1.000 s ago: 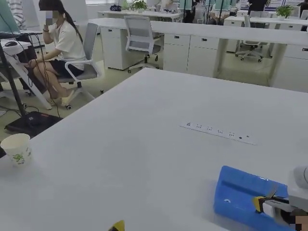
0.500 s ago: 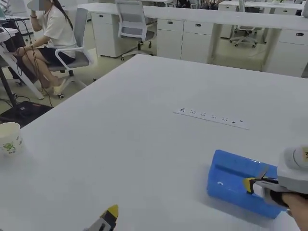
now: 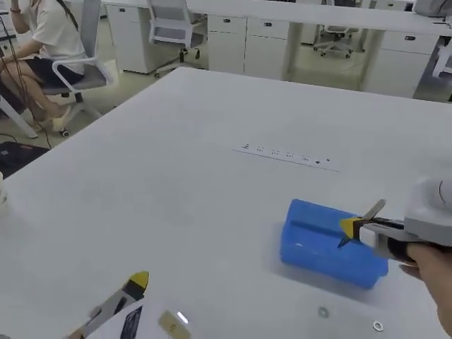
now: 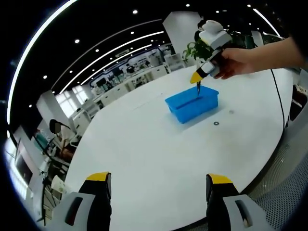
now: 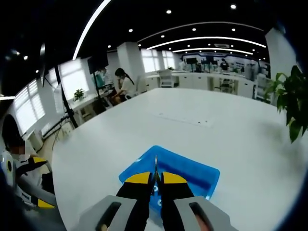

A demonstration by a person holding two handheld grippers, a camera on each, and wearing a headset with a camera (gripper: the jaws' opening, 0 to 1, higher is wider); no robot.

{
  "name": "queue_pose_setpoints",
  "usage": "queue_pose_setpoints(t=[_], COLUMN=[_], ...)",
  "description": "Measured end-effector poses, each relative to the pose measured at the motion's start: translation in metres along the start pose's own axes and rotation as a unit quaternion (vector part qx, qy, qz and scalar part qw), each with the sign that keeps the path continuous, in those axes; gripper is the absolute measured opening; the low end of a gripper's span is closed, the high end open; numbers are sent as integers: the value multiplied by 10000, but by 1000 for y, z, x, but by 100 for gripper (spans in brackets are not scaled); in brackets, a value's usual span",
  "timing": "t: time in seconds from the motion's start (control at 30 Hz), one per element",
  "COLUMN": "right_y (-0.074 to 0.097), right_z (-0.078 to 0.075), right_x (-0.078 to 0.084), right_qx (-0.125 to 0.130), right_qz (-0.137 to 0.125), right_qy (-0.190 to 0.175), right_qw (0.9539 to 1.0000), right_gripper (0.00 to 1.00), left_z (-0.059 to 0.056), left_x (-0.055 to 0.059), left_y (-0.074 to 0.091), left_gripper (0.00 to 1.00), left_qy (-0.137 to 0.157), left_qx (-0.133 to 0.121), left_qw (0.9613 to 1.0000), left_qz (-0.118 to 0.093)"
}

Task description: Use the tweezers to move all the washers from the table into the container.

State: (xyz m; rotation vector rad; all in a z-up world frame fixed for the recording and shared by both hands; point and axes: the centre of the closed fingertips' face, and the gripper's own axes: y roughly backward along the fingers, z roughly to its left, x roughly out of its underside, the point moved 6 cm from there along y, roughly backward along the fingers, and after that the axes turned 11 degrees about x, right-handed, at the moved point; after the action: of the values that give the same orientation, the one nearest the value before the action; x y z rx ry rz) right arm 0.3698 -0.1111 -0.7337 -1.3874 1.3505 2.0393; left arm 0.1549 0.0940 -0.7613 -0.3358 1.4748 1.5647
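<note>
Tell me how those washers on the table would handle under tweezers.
The washers look small, thin and flat on the smooth table, so probably light, hard to get under, and apt to skid. Being round, one dropped on edge might roll.

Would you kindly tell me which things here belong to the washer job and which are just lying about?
For the job: tweezers, clamped in the right gripper; blue container; two loose washers; left gripper, open.
Lying about: socket strip; office chair; potted plant.
</note>
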Motion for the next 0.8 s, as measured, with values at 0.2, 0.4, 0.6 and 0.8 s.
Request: queue_pose_setpoints(t=[0.2, 0.4, 0.6, 0.8], right_y=[14, 17, 13, 11], right_z=[13, 23, 26, 27], right_x=[6, 27, 57, 73], right_qx=[-213, -259, -237, -226], right_qz=[-7, 141, 488, 640], right_qy=[-7, 31, 12, 27], right_qw=[9998, 9996, 9985, 9977], right_gripper=[3, 3, 3, 4], left_z=[-2, 0, 5, 2], left_x=[-1, 0, 5, 7], left_y=[-1, -1, -1, -4], left_gripper=[82, 80, 80, 80], left_qy=[-13, 28, 21, 25], left_qx=[52, 23, -144, -47], left_qw=[10000, 10000, 9998, 9998], left_qz=[-21, -17, 150, 181])
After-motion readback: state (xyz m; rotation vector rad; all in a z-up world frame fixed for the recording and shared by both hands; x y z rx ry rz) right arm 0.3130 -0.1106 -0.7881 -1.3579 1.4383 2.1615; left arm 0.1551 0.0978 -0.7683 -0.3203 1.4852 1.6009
